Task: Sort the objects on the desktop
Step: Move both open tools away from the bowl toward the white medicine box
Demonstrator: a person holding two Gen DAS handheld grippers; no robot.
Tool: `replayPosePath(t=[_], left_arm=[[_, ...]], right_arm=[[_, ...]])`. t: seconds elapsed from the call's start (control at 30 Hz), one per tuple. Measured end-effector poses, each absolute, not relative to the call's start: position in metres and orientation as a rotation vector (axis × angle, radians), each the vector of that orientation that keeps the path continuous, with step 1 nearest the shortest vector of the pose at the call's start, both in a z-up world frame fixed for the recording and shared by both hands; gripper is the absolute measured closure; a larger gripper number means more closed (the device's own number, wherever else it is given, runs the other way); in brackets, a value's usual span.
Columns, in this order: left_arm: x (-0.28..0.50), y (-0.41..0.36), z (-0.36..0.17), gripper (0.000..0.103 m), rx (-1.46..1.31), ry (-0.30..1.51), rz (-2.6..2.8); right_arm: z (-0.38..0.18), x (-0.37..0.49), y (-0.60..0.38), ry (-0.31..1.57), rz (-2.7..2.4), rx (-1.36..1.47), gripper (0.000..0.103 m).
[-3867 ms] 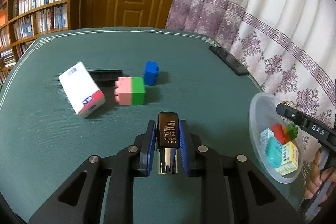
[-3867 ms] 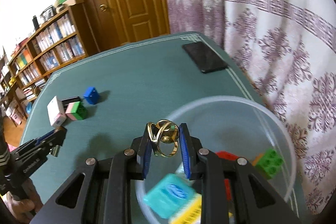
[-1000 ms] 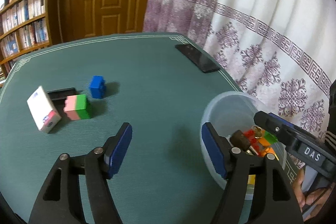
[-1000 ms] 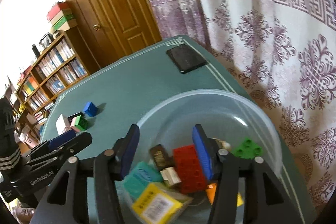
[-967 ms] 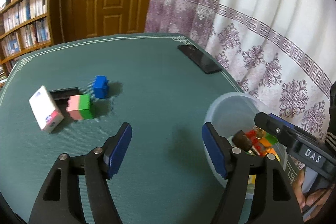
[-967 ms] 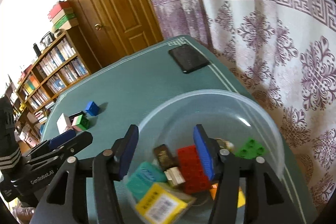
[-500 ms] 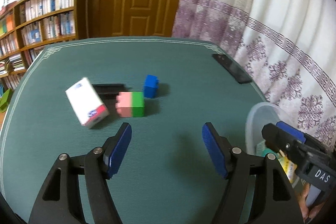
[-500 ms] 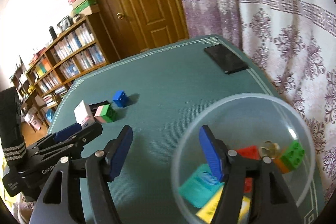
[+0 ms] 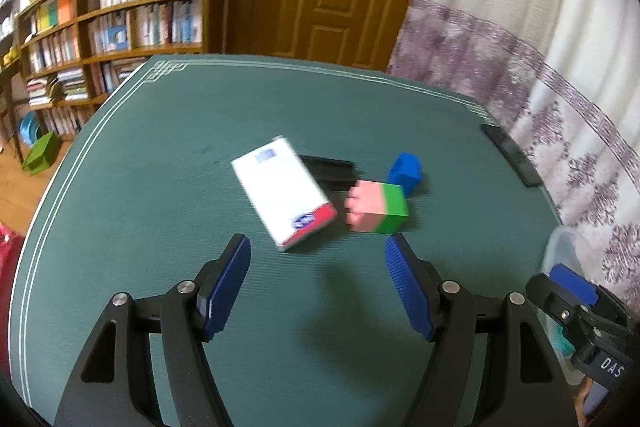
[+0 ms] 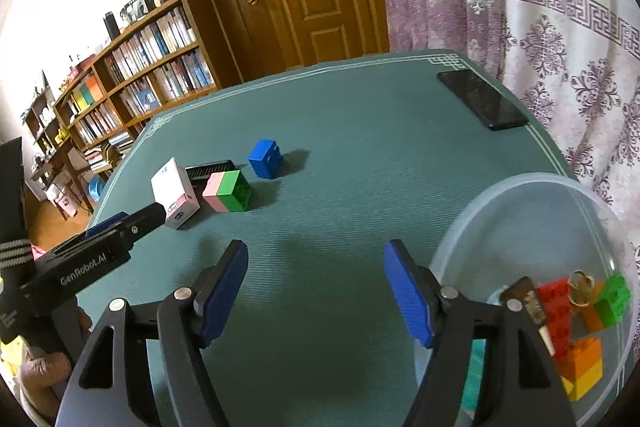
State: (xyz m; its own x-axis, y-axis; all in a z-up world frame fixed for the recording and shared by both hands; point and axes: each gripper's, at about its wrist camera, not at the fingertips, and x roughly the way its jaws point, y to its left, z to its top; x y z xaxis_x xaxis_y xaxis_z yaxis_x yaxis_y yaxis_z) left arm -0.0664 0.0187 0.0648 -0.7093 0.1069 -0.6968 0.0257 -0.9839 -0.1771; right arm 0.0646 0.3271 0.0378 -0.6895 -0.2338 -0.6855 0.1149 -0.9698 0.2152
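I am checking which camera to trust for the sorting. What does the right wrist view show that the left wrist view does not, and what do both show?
Only the right wrist view shows the inside of the clear bowl, with the red brick, green brick and gold ring in it.

Only the left wrist view shows the printed top of the white box closely.

Both show the pink-green block, blue block, black comb, phone, and each open gripper: left gripper, right gripper.

The left gripper (image 10: 116,227) reads "GenRobot.AI" in white along its black arm. The right gripper (image 9: 576,291) reads "DAS" on its body. Print on the white box (image 9: 286,197) is too blurred to read
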Motion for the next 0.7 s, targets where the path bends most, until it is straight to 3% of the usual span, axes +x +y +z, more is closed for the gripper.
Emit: replayPosePath(t=[0.7], left_arm=[[-0.087, -0.031, 0.05, 0.03, -1.246, -0.481, 2.88]], right_arm=[[0.012, 0.051, 0.313, -0.242, -2.662, 1.216, 0.027]])
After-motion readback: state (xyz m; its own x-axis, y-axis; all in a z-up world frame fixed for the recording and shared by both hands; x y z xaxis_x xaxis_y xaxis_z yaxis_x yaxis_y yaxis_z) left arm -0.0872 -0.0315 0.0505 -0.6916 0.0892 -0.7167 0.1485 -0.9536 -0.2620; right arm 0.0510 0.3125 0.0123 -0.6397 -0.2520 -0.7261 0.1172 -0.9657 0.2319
